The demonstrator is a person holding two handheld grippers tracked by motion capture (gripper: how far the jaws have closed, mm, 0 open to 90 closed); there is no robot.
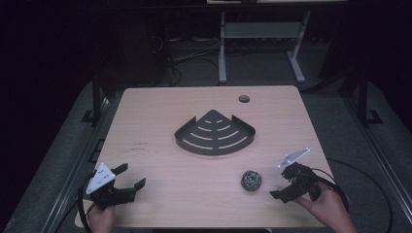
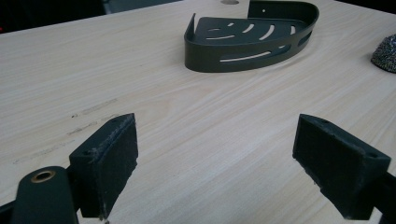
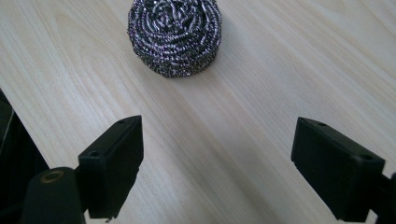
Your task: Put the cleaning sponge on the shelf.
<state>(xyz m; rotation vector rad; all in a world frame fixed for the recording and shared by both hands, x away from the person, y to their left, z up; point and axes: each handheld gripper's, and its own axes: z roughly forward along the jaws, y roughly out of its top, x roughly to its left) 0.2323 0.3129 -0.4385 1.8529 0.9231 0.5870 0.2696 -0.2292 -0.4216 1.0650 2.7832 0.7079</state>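
Observation:
A black metal corner shelf [image 1: 214, 133] with slots lies near the middle of the wooden table; in the left gripper view the shelf [image 2: 243, 58] sits far ahead. A round steel wool scourer [image 1: 251, 180] rests on the table at the front right. My right gripper [image 1: 283, 183] is just right of it, open, with the scourer [image 3: 175, 35] ahead of its empty jaws [image 3: 219, 163]. At the front left my left gripper [image 1: 131, 175] rests open, and bare wood lies between its pads [image 2: 229, 163]. The scourer's edge [image 2: 385, 53] peeks in at that view's right.
The light wooden table [image 1: 160, 111] has a round cable hole [image 1: 244, 99] at its far side. Beyond it stands a desk frame [image 1: 222, 48] on a dark floor with cables. A hand holds each gripper near the table's front edge.

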